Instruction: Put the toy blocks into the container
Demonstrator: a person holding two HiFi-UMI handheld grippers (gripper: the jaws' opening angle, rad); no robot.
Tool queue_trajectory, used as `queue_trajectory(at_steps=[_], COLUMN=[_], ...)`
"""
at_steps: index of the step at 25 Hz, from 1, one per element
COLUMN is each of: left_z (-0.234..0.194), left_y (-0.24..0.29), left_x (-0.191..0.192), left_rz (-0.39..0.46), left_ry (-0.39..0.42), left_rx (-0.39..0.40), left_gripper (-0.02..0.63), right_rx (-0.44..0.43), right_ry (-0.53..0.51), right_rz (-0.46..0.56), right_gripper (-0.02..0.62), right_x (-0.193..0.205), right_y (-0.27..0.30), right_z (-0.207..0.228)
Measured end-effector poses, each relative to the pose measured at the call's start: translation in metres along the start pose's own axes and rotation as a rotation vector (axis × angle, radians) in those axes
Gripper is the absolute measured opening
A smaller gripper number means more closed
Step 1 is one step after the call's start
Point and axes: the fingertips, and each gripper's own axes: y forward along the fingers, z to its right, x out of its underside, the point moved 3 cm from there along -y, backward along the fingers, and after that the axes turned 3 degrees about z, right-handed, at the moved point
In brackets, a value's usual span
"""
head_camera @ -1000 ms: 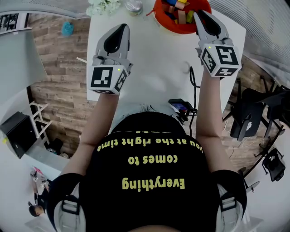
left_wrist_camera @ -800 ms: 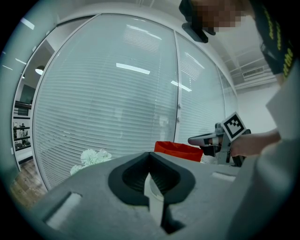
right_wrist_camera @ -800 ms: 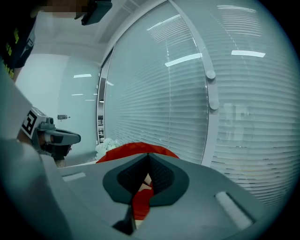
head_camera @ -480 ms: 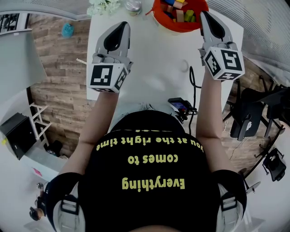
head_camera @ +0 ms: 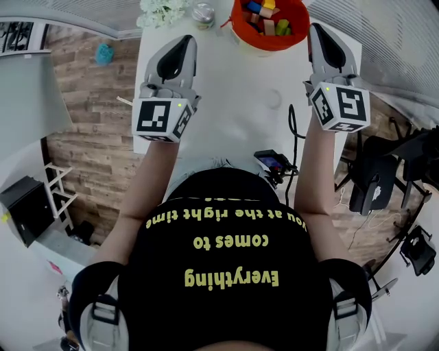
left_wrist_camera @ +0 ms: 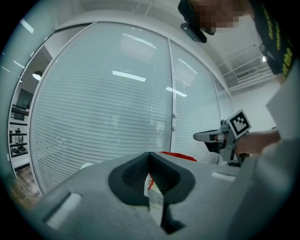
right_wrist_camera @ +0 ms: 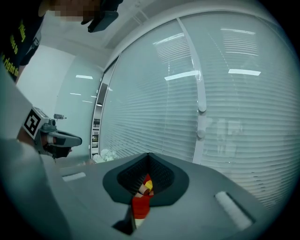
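Observation:
A red container (head_camera: 269, 42) stands at the far edge of the white table (head_camera: 233, 103), with several coloured toy blocks (head_camera: 264, 12) inside. My right gripper (head_camera: 317, 27) hovers just right of the container's rim, shut, with nothing between its fingers. My left gripper (head_camera: 184, 40) floats over the table left of the container, its jaws together and empty. In the right gripper view the jaws (right_wrist_camera: 149, 155) meet, and the red container (right_wrist_camera: 140, 206) with a yellow block (right_wrist_camera: 148, 186) shows below them. In the left gripper view the closed jaws (left_wrist_camera: 149, 154) point level, with the container's rim (left_wrist_camera: 180, 155) just behind.
White flowers (head_camera: 161, 10) and a small round jar (head_camera: 203, 12) sit at the table's far left. A black cable (head_camera: 293, 130) runs along the right side to a small device (head_camera: 274, 162) at the near edge. Window blinds fill both gripper views.
My right gripper has lifted from over the container's right rim and drawn back to its right side. The left gripper has risen slightly over the table.

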Motion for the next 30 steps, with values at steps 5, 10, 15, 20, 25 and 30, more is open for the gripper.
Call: queue_trajectory(at_steps=[5,10,15,20,25,30], left_z=[-0.001,0.003,0.008,0.016,0.020,0.025], left_y=[-0.006,-0.014,-0.023,-0.032,-0.043,-0.051], left_x=[-0.011,-0.022,-0.031,-0.037,-0.042,-0.047], left_rz=[0.028,0.061,0.084,0.104,0.114,0.127], left_ry=[0.011,0.020,0.026,0.030,0.039,0.044], left_rx=[0.001,0.011,0.022,0.041,0.053,0.073], left_gripper=[-0.002,-0.003,-0.003,-0.003,-0.003,-0.003], right_rx=[0.013,0.025,0.047,0.081,0.103,0.122], right_ry=[0.009,0.016,0.013,0.035,0.041,0.040], right_rz=[0.040,0.082,0.111,0.137,0.157,0.173], right_gripper=[0.006,0.006,0.006,0.006,0.006,0.006], right_x=[-0.013,-0.027,-0.040,-0.045,-0.049,-0.054], right_y=[-0.015,-0.034,-0.054,-0.073,-0.091,-0.110], right_z=[-0.003,-0.005,-0.006,-0.006,-0.012,-0.018])
